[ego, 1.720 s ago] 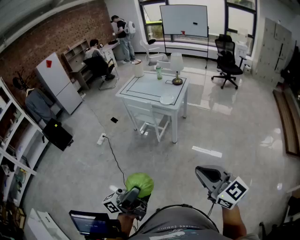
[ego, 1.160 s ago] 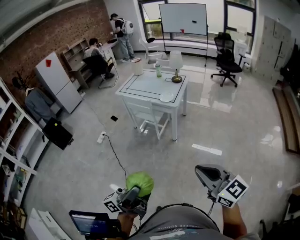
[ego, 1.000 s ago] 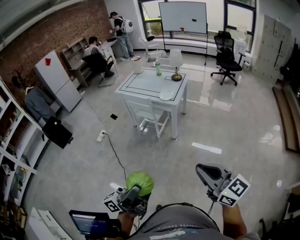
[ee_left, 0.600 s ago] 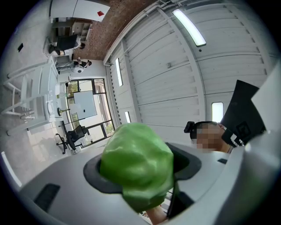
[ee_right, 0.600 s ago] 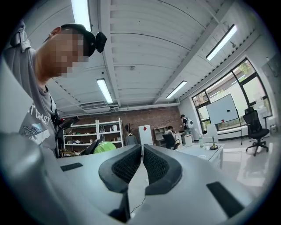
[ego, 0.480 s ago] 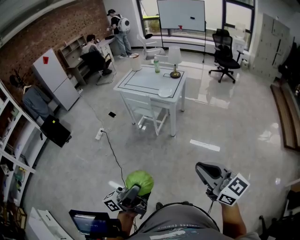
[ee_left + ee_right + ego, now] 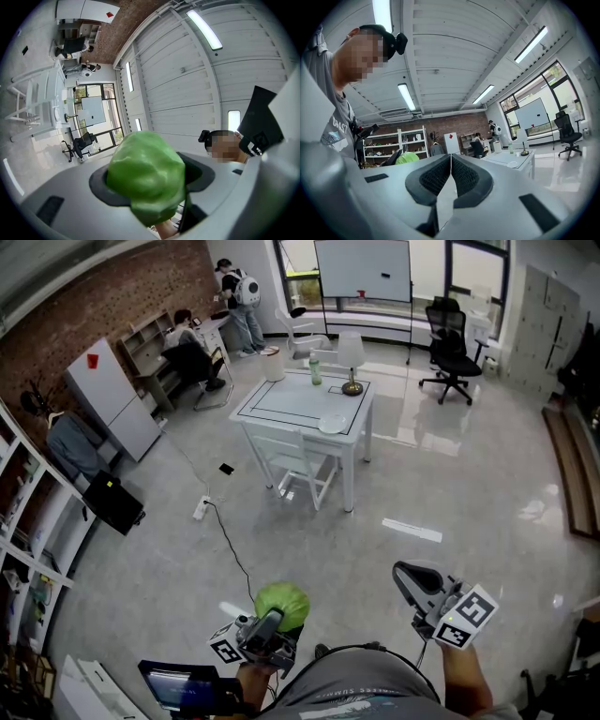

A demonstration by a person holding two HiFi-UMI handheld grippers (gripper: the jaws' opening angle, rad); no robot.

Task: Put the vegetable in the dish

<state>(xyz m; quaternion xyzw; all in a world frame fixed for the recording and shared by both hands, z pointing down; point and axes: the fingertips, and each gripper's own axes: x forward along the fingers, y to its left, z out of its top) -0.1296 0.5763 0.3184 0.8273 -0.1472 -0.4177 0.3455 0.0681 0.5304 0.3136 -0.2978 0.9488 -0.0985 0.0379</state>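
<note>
Green and leafy, the vegetable [image 7: 281, 605] is clamped between the jaws of the left gripper [image 7: 272, 622], held low in front of the person on a glossy grey floor [image 7: 469, 493]. From the left gripper view it fills the gap between the pads, bulging past them on both sides. The right gripper [image 7: 409, 574] is alongside, well apart from the left, with its ribbed jaws pressed together on nothing. Across the room, far from both grippers, a white table [image 7: 281, 409] carries the dish [image 7: 332, 424], pale and empty, near its front right edge. A lamp [image 7: 351, 357] and a bottle [image 7: 315, 371] stand at the table's far side. Two people [image 7: 234, 296] are at desks beside the brick wall [image 7: 112, 306].
</note>
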